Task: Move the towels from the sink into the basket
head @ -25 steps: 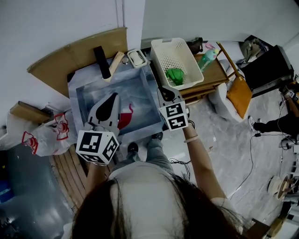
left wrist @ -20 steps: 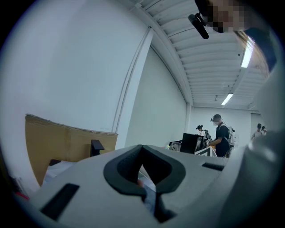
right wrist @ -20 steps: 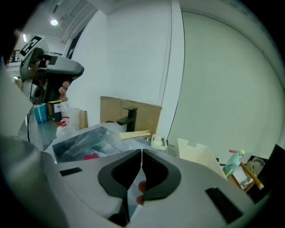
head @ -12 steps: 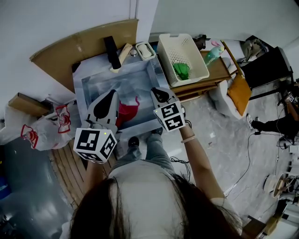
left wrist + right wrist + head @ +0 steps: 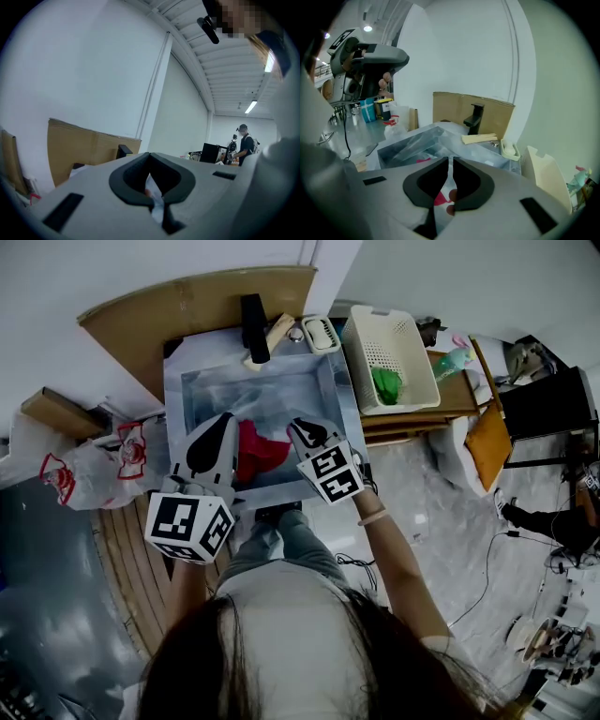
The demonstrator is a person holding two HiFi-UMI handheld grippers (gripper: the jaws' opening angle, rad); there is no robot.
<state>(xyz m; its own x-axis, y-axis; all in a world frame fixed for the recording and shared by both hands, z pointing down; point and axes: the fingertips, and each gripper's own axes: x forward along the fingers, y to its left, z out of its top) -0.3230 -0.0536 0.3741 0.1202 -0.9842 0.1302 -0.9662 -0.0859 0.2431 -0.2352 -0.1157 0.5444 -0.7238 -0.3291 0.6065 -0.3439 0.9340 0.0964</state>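
Grippers sit at lower centre: left gripper (image 5: 221, 424) and right gripper (image 5: 300, 427), each with jaws closed together. Between them a red towel (image 5: 258, 451) lies in the sink (image 5: 187, 390). Farther off, upper right, a green towel (image 5: 385, 385) rests in the basket (image 5: 419, 388).

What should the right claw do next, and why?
Probably open the right claw and dip it onto the red towel. The claw is shut and empty above the sink, the towel lies inside, and only a green towel is in the basket.
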